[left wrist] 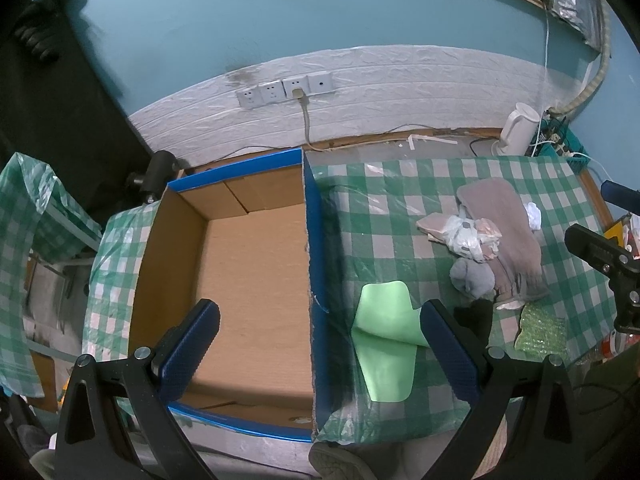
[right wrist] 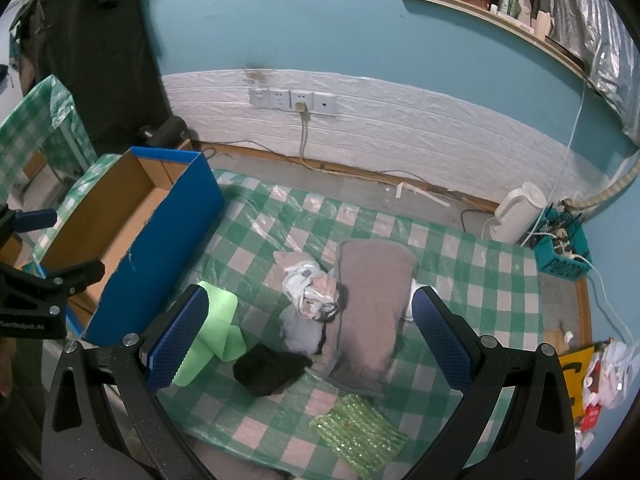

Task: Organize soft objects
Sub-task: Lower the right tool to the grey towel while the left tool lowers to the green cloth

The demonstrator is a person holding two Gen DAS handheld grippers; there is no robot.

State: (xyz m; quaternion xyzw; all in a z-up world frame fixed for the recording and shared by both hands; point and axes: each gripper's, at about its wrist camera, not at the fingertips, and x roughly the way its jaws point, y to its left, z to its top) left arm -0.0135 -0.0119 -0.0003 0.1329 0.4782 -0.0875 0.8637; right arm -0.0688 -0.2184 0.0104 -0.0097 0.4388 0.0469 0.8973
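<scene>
Fingers of both grippers stand wide apart and hold nothing, so the sorting looks to be at its very start: the cardboard box [left wrist: 256, 280] with blue outer walls is bare inside, and every soft thing lies out on the checked cloth of the counter [right wrist: 480, 280].

Nearest the right gripper [right wrist: 308, 336] is a green sequinned pad [right wrist: 356, 432], low between its fingers. Just beyond lies a black sock or cloth [right wrist: 272, 368], touching a grey bundle [right wrist: 302, 332], and to the left a pale green foam sheet [right wrist: 216, 332], folded over on itself, partly hidden by the left finger. Farther on sits a crumpled white plastic bag [right wrist: 312, 292] leaning against a long brown towel [right wrist: 372, 300]. The left gripper [left wrist: 320, 356] hovers astride the box's right wall, one finger over the box interior, the other over the green sheet just outside it. Against the far wall stand a white kettle [right wrist: 514, 216] and a teal crate [right wrist: 560, 256] of cables.

My judgement: the step in hand is choosing a first item. The next move calls for lowering one gripper onto a piece, most likely the green sheet beside the box or the black cloth, pinching at a raised fold rather than flat fabric, then carrying it leftward over the blue wall. Limp pieces may drag their neighbours where they overlap.
</scene>
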